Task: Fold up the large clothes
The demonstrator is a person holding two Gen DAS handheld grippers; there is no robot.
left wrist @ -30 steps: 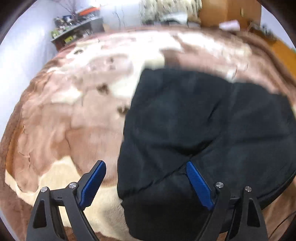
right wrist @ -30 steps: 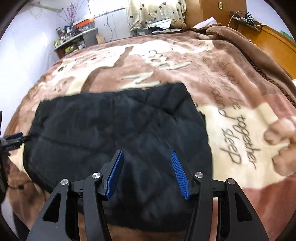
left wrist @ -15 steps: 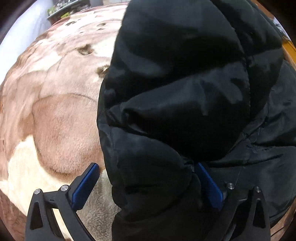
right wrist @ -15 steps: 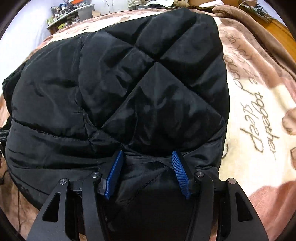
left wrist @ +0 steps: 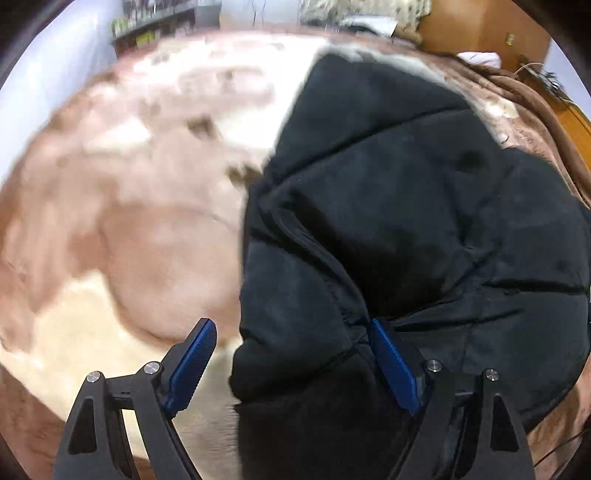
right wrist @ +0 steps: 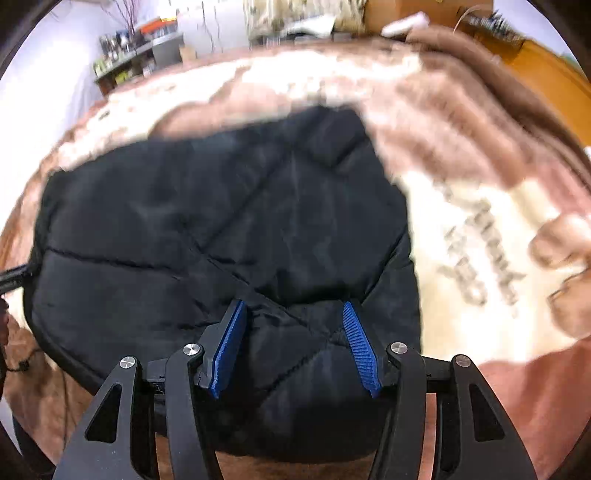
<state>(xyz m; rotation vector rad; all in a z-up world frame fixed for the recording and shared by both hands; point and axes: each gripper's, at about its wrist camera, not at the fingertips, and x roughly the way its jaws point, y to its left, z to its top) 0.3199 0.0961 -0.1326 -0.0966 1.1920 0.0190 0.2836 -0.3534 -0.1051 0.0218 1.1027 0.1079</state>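
A black quilted jacket (left wrist: 406, 221) lies folded on the bed's brown and cream blanket (left wrist: 129, 221). In the left wrist view my left gripper (left wrist: 291, 347) is open at the jacket's left near edge, its right fingertip against the fabric and its left one over the blanket. In the right wrist view the jacket (right wrist: 221, 229) fills the middle, and my right gripper (right wrist: 293, 328) is open with jacket fabric lying between its blue pads, not pinched. Both views are blurred.
The blanket (right wrist: 480, 240) carries dark printed lettering right of the jacket. A cluttered shelf (right wrist: 136, 51) stands at the far left wall. A wooden cabinet (left wrist: 480, 33) and bed frame stand at the far right.
Both grippers have drawn back and up from the jacket. It filled the views half a second ago and now lies lower and farther away, with more blanket showing.
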